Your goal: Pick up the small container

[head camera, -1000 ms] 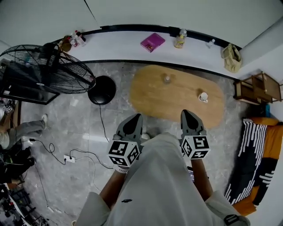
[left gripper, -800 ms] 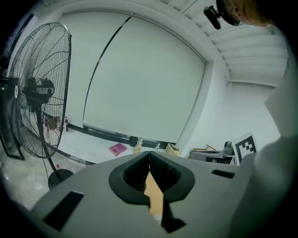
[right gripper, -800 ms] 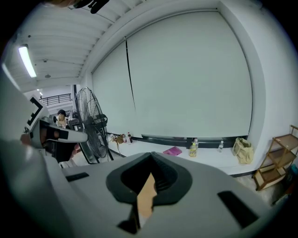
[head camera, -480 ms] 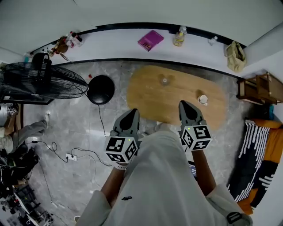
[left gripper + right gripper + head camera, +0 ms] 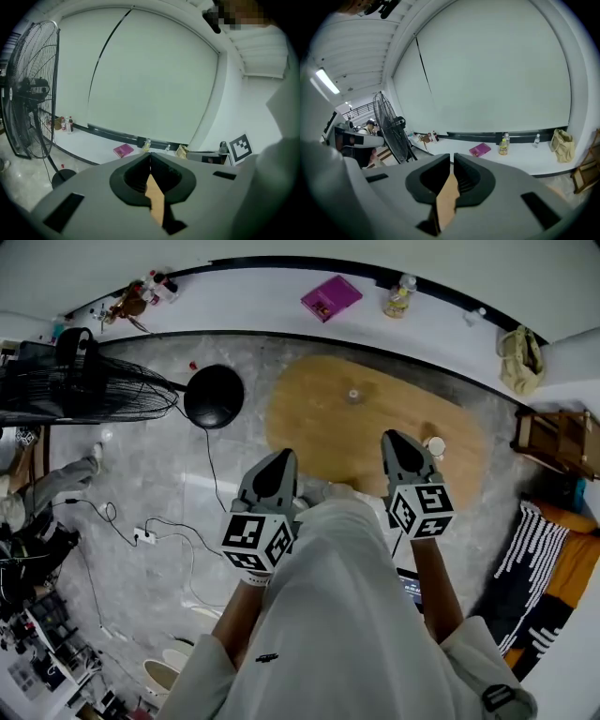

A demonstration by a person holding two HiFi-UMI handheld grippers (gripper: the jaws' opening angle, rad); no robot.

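Note:
A small white container stands near the right end of the oval wooden table. A smaller clear jar stands nearer the table's far edge. Both grippers hover in front of the person's light trousers, over the table's near edge. My left gripper is shut, its tips touching, and nothing is in it. My right gripper is a short way left of the white container, on its near side. Its jaws are opening, a thin slit shows between the tips, and nothing is between them.
A big floor fan with a round black base stands left. A white ledge along the wall holds a pink book, a yellow bottle and a bag. Cables and a power strip lie on the floor; a wooden rack stands right.
The head view has swung, so the table and ledge sit a little higher and tilted. Both grippers keep their place in front of the body, pointing at the table.

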